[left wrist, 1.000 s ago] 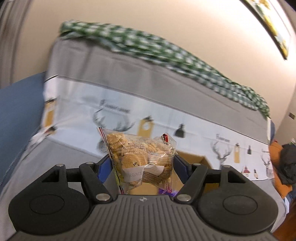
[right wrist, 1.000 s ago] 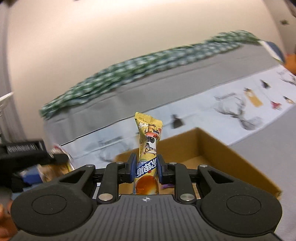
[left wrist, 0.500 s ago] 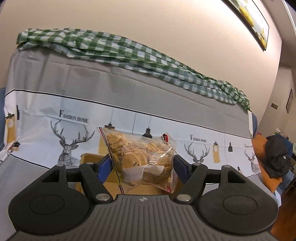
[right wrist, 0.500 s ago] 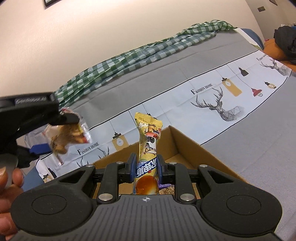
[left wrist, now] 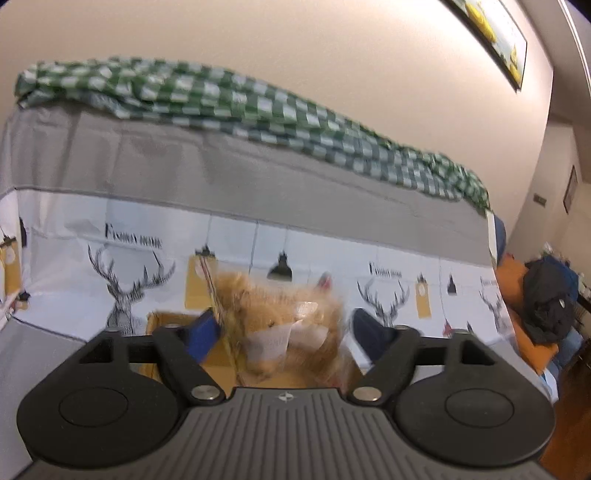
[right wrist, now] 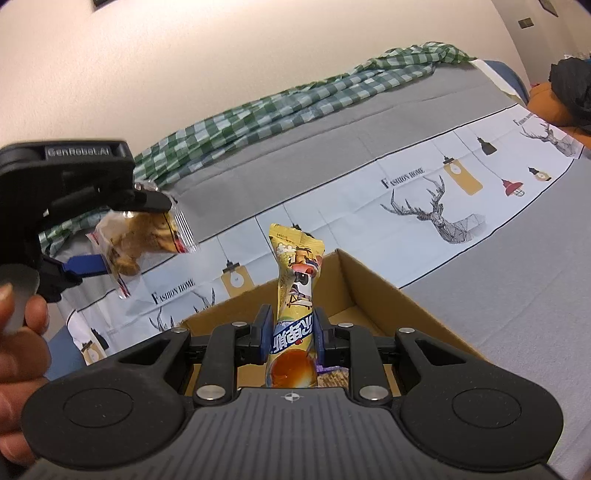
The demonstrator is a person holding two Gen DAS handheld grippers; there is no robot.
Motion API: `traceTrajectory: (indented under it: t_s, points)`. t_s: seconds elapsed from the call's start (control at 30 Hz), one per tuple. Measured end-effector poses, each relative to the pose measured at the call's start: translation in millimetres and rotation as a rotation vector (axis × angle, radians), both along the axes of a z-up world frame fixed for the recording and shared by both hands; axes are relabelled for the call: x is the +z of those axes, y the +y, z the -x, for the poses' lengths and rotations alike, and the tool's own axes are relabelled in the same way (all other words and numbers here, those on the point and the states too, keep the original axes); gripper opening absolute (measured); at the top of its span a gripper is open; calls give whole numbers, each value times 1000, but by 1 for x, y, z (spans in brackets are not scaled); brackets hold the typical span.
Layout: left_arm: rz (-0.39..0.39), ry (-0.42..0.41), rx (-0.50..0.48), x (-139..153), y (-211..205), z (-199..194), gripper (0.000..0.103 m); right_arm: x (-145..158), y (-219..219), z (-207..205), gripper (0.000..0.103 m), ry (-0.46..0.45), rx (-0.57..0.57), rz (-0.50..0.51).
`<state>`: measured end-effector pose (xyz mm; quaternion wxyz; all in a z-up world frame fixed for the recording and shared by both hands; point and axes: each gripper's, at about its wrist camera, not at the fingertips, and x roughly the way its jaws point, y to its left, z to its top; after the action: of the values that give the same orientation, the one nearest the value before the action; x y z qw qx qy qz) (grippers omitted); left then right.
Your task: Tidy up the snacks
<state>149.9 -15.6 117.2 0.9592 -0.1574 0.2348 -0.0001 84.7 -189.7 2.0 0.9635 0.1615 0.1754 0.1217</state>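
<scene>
Left wrist view
My left gripper (left wrist: pixel 284 328): jaws opening, blue pads wide apart at lower centre; nothing clamped.
Cookie bag (left wrist: pixel 280 325): blurred, between the pads; a gap shows on its right side, and I cannot tell whether the left pad still touches it.
Box (left wrist: pixel 166 321): cardboard, only slivers visible behind and below the bag, lower centre.
Sheet (left wrist: pixel 332 273): white band with deer and lamp prints across the middle, grey above it.
Checked cloth (left wrist: pixel 236 103): green and white, bunched along the upper edge of the grey, upper left to right.
Picture frame (left wrist: pixel 491 33): on the wall, upper right corner.
Dark clothes (left wrist: pixel 550 299): heaped at the right edge.

Right wrist view
My right gripper (right wrist: pixel 291 328): jaws opening, pads at either side of the stick pack; I cannot tell whether they still press it.
Stick pack (right wrist: pixel 295 295): yellow, upright between the pads, centre of frame, in front of the box.
Box (right wrist: pixel 373 280): open, brown, behind my fingers, centre to lower right; a purple wrapper shows inside.
Left gripper (right wrist: pixel 122 232): at the left edge, the cookie bag (right wrist: pixel 144 236) between its black finger above and blue one below.
My left hand (right wrist: pixel 18 362): on the handle, lower left.
Checked cloth (right wrist: pixel 295 99): runs across the upper middle.
</scene>
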Motion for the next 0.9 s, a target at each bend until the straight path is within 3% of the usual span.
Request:
traceTrajectory:
  t_s: [0.03, 0.07, 0.1, 0.3, 0.43, 0.7, 0.9]
  points:
    - [2, 9, -9, 2, 1, 3, 94, -1, 2, -2, 46, 19, 11, 10]
    - [-5, 4, -15, 4, 2, 7, 98, -3, 4, -4, 73, 41, 16, 23]
    - [-23, -14, -22, 8, 4, 14, 101, -4, 6, -4, 90, 51, 7, 37]
    - [-105, -107, -22, 15, 20, 79, 102, -2, 10, 4, 91, 21, 11, 74]
    - [-127, -131, 4, 6, 32, 131, 102, -1, 13, 9, 100, 18, 4, 102]
    - [-58, -41, -43, -30, 37, 204, 102, 8, 1, 36, 102, -11, -22, 171]
    - [-37, -26, -125, -36, 21, 212, 102, 27, -26, 64, 102, -43, -88, 216]
